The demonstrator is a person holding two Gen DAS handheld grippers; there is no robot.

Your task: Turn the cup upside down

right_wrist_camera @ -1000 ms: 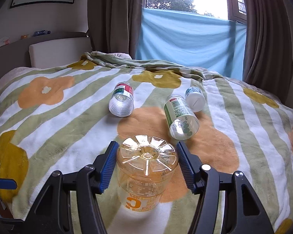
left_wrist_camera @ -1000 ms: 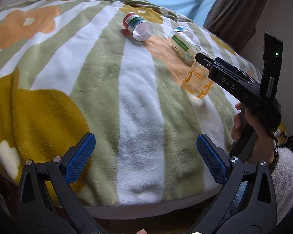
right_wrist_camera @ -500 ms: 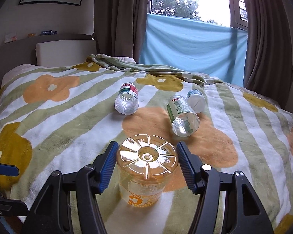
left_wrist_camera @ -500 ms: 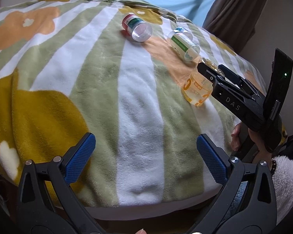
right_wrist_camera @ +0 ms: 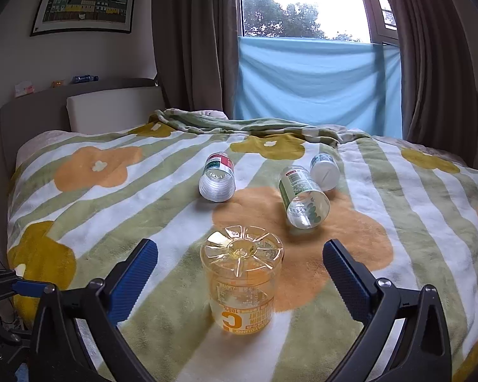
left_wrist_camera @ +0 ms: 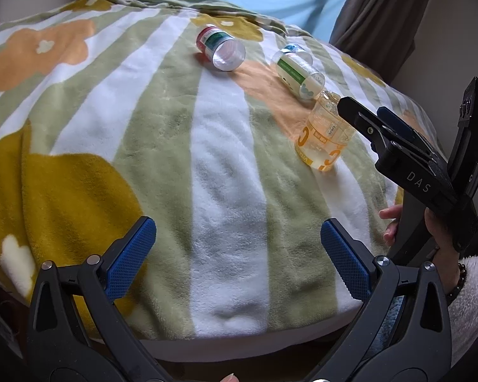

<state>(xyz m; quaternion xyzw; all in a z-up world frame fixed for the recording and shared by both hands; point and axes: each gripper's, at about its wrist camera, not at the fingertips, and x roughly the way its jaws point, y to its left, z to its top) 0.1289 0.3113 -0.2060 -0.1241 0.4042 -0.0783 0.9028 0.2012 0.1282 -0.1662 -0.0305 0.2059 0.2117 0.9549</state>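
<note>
A clear orange-tinted cup (right_wrist_camera: 241, 278) with orange lettering stands upside down on the flowered blanket, base up. It also shows in the left wrist view (left_wrist_camera: 324, 133). My right gripper (right_wrist_camera: 240, 273) is open, its blue pads standing clear on either side of the cup without touching it. In the left wrist view the right gripper (left_wrist_camera: 366, 117) sits just right of the cup. My left gripper (left_wrist_camera: 238, 248) is open and empty above the blanket's near edge.
Three clear cups lie on their sides farther back: one with a red and green label (right_wrist_camera: 217, 176), one with a green label (right_wrist_camera: 302, 200), one small (right_wrist_camera: 325, 171). The blanket (right_wrist_camera: 143, 210) covers a bed; headboard, curtains and window stand behind.
My right gripper has opened and let go of the orange cup, then drawn back a little. The cup stays upside down on the blanket. The left gripper has hardly moved.
</note>
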